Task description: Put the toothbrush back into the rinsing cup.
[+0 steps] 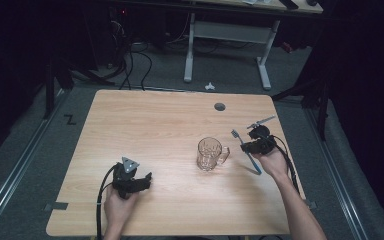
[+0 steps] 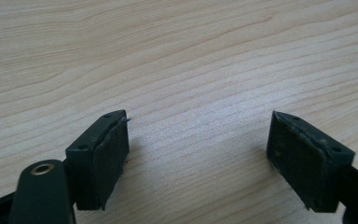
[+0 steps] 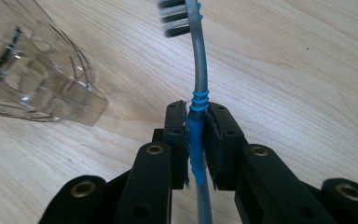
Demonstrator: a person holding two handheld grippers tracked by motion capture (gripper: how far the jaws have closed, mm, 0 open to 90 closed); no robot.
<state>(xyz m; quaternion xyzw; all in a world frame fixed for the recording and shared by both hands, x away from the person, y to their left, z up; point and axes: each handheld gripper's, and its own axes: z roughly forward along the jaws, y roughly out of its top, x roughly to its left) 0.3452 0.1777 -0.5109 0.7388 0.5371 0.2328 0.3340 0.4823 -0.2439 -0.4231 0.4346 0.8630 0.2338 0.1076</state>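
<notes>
Right gripper view: my right gripper [image 3: 196,135] has its jaws clamped on the blue ribbed grip of the blue-and-grey plastic toothbrush [image 3: 199,70], bristle head pointing away from me, handle tail running back between the jaws. High view puts the toothbrush [image 1: 245,148] just right of the clear faceted glass mug with a handle [image 1: 210,153], which stands upright near the middle of the light wood-grain table [image 1: 145,125]; brush and mug are apart. I judge the pick-up step done and the carry to the mug in hand. Next move, as I read it: lift the brush above the rim, tip it upright, lower one end into the mug without knocking the glass. Left gripper [image 2: 198,154] rests wide open over bare wood, nothing between its pads.
</notes>
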